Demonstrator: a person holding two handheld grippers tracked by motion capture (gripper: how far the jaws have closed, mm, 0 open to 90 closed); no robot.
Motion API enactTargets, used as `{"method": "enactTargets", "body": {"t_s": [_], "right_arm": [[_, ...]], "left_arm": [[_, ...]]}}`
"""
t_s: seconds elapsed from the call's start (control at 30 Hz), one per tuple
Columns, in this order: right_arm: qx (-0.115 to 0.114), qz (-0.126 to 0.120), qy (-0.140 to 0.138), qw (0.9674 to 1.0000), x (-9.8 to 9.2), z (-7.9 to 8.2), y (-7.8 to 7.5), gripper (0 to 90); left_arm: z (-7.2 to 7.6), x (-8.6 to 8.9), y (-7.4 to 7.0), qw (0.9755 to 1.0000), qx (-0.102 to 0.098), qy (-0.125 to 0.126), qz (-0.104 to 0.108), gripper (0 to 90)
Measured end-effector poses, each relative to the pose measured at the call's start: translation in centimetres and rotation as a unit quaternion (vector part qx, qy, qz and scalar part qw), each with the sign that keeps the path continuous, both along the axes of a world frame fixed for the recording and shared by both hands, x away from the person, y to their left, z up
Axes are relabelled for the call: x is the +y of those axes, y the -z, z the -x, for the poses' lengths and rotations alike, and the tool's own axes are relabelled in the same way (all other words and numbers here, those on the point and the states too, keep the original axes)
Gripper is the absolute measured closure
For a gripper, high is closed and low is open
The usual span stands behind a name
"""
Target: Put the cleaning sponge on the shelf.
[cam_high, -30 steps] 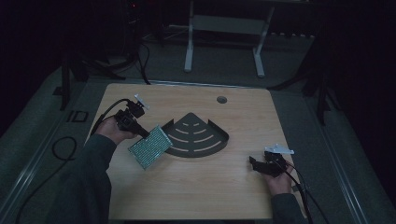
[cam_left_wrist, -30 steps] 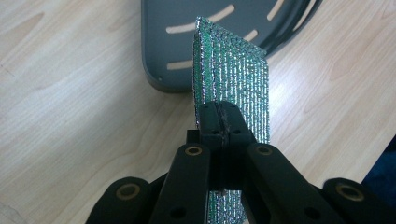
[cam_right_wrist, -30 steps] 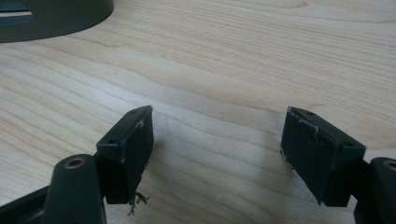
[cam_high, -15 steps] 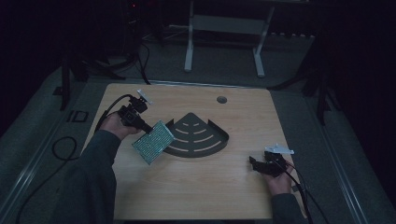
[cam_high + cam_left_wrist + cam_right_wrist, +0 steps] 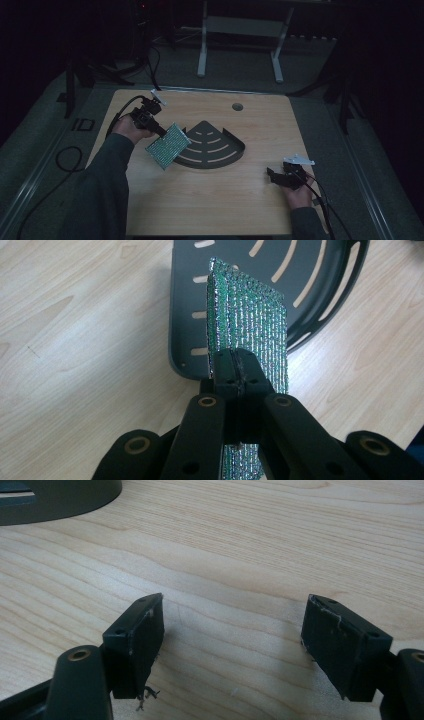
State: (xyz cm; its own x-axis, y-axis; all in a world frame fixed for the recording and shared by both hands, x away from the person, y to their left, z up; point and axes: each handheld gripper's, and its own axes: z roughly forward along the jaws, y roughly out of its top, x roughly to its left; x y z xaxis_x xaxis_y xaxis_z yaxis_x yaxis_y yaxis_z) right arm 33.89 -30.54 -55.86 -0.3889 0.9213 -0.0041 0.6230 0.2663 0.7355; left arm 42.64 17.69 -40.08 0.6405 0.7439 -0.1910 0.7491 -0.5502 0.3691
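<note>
High view | left claw (image 5: 161, 131) pinching sponge (image 5: 168, 145) | corner tray (image 5: 212, 147) bare | right claw (image 5: 274, 177) spread

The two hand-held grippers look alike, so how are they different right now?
The left hand-held gripper is shut on the sparkly green scouring pad; the right hand-held gripper is open with nothing between its jaws. The left one is beside the dark slotted corner shelf; the right one is low over bare table, apart from it. Both have black jaws.
</note>
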Motion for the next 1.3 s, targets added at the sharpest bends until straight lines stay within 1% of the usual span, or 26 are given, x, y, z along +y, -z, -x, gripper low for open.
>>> {"method": "enactTargets", "body": {"t_s": [0.1,0.23,0.3,0.53,0.63,0.73,1.03,1.3], "right_arm": [[0.0,0.0,0.0,1.0,0.0,0.0,0.0,24.6],[0.0,0.0,0.0,1.0,0.0,0.0,0.0,24.6],[0.0,0.0,-0.001,1.0,0.0,0.0,0.0,24.5],[0.0,-0.001,-0.001,1.0,0.0,0.0,0.0,24.5],[0.0,-0.001,-0.001,1.0,0.0,0.0,0.0,24.4],[0.0,-0.001,-0.001,1.0,0.0,0.0,0.0,24.4],[0.0,-0.001,-0.001,1.0,0.0,0.0,0.0,24.3],[0.0,-0.001,-0.001,1.0,0.0,0.0,0.0,24.4]], "left_arm": [[-0.3,-0.3,-0.1,1.0,-0.002,-0.002,0.0,90.0],[-0.6,-0.8,-0.5,1.0,-0.008,-0.002,-0.005,90.0],[-0.7,-1.1,-0.6,1.0,-0.009,0.0,-0.003,90.0],[-1.2,-1.6,-0.7,0.9999,-0.011,-0.001,-0.008,90.0],[-1.5,-2.0,-0.9,0.9998,-0.016,0.003,-0.011,90.0],[-1.8,-2.2,-0.9,0.9998,-0.019,0.0,-0.01,90.0],[-2.4,-2.9,-0.4,0.9998,-0.013,0.0,-0.012,90.0],[-3.3,-3.1,-0.1,0.9998,-0.009,-0.007,-0.013,90.0]]}}
